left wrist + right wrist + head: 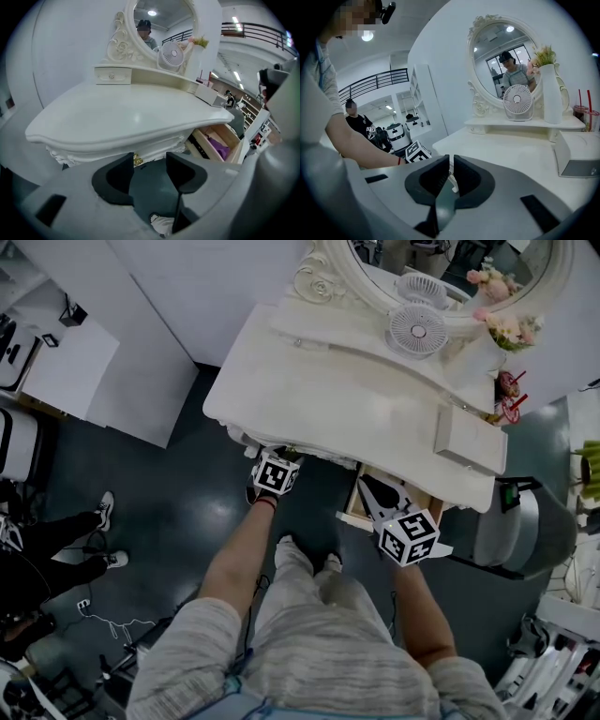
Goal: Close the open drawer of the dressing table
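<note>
The white dressing table (pixel 337 390) fills the head view's upper middle. Its open drawer (pixel 354 509) juts out under the right front edge, showing a wooden inside (pixel 224 133) with something purple (pixel 219 146) in it. My left gripper (pixel 149 165) is open and empty, just in front of the table's carved front edge. A small gold handle (pixel 137 160) shows beyond its left jaw. In the head view it sits left of the drawer, under its marker cube (pixel 277 474). My right gripper (pixel 371 487) hovers over the open drawer; its jaws (pixel 451 174) are shut with nothing between them.
On the tabletop stand a small white fan (pixel 418 329), a vase of flowers (pixel 506 332), cups with red straws (pixel 509 395) and a white box (pixel 469 437). A grey round machine (pixel 525 521) stands right of the drawer. Another person's legs (pixel 66 549) are at far left.
</note>
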A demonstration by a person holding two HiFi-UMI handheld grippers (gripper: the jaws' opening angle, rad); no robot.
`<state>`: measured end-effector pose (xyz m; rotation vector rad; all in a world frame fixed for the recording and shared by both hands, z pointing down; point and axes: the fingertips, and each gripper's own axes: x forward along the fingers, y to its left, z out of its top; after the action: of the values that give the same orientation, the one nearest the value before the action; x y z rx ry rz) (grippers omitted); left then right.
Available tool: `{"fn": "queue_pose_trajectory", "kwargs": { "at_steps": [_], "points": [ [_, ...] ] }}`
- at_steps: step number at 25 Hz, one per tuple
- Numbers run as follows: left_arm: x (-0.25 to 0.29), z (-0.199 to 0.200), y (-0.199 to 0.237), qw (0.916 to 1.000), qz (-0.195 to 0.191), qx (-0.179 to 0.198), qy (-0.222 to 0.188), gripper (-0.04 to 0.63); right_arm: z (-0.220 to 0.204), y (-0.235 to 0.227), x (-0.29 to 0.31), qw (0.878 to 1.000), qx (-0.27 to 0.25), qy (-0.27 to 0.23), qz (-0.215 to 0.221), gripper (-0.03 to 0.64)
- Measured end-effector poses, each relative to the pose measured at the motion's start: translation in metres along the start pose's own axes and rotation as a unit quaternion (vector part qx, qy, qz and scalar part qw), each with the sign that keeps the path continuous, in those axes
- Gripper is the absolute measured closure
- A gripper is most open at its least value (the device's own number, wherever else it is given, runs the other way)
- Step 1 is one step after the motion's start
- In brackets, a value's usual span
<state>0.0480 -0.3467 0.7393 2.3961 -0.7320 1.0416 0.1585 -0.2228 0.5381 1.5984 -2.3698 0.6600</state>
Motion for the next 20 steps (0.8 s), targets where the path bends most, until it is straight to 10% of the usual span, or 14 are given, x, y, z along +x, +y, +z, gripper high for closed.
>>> {"fn": "queue_pose_trajectory", "kwargs": {
  "at_steps": [20],
  "points": [
    [-0.116, 0.037, -0.111, 0.9911, -0.031, -0.003, -0.129, 0.58, 0.002, 0.031, -0.073, 0.999, -0.018, -0.024, 0.01, 0.606]
  ]
}}
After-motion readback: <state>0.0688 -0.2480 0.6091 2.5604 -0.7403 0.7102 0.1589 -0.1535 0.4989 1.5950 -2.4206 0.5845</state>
